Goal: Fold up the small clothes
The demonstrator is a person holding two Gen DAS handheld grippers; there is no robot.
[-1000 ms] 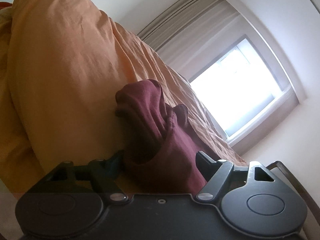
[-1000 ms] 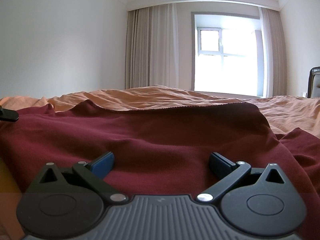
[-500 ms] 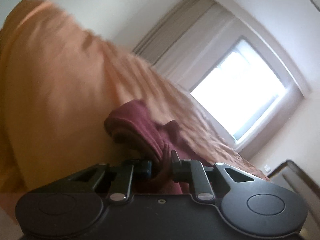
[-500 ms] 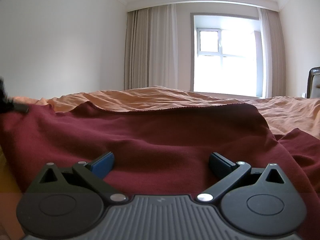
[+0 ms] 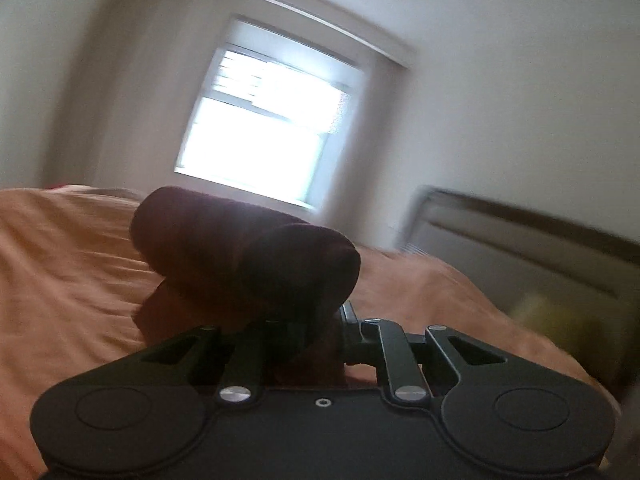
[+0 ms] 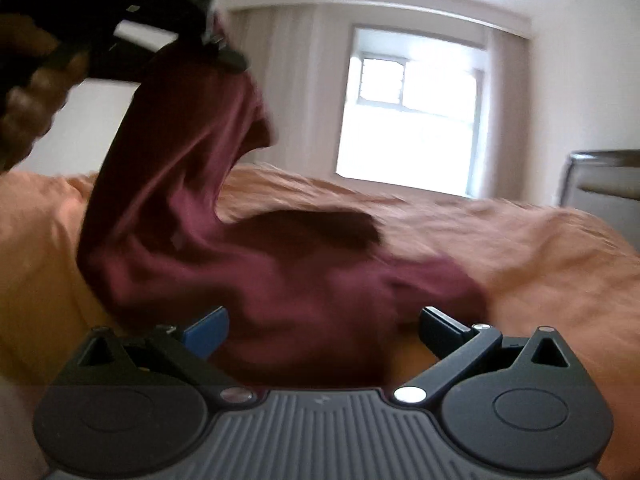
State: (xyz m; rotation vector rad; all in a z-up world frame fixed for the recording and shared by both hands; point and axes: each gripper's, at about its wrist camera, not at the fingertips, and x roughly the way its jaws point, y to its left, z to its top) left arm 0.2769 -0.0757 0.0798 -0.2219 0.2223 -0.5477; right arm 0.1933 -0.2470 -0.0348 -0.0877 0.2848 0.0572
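Left hand-held gripper [image 5: 308,332], closed on one edge of the maroon garment [image 6: 248,280]; right hand-held gripper [image 6: 322,330], jaws spread wide and holding nothing, poised low over the cloth's near part. One second ago the left jaws stood open around a bunched corner lying on the bed [image 6: 520,248]; half a second ago they pinched shut; now that corner is lifted clear of the orange cover and hangs high above the bed, to the left of the window [image 6: 412,108] in the right wrist view. The garment, flat a second ago, therefore rises as a taut band from the bed to the raised gripper, while its remainder stays on the bed, toward the window side. Judgement: the first fold is under way, the lifted edge ready to be carried across the resting part. Long axis: steeply inclined, from the bedded bulk up and leftward to the clamp. Motion blur prevents identifying collar, hem or sleeve, so which end points upward cannot be told.
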